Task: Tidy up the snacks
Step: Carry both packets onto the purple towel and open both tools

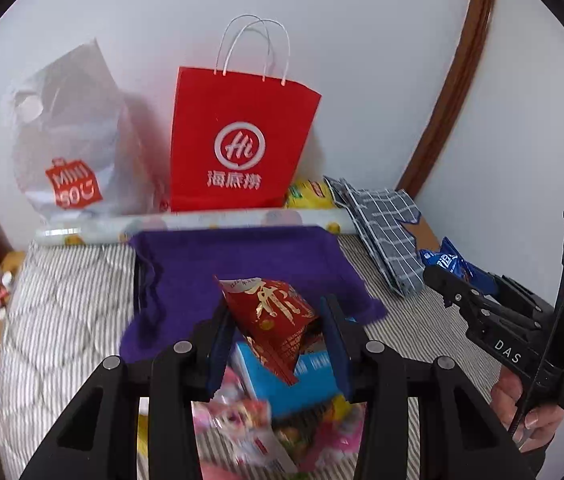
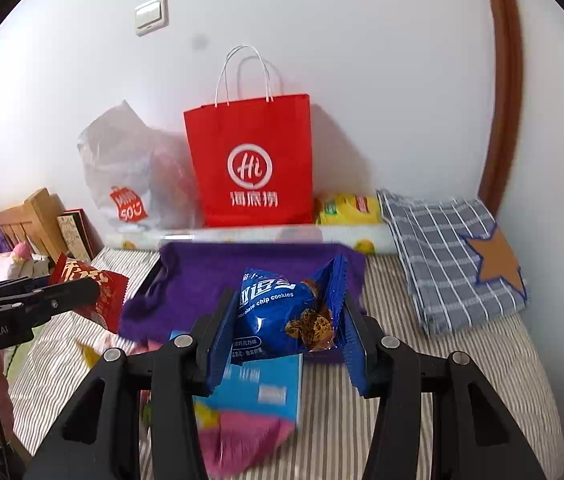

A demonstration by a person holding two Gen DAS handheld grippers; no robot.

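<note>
Left claw (image 1: 278,344) grips red packet (image 1: 278,312); right claw (image 2: 286,332), blue cookies (image 2: 278,312).

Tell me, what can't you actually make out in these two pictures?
- Snack pile under the left gripper: blurred, left wrist view.
- Red bag: contents hidden by its own wall, both views.
- Yellow packet: partly behind the red bag.
- Blue box: label blurred, right wrist view.

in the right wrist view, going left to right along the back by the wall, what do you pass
white plastic bag → red paper bag → yellow snack pack → folded blue checked cloth
</note>
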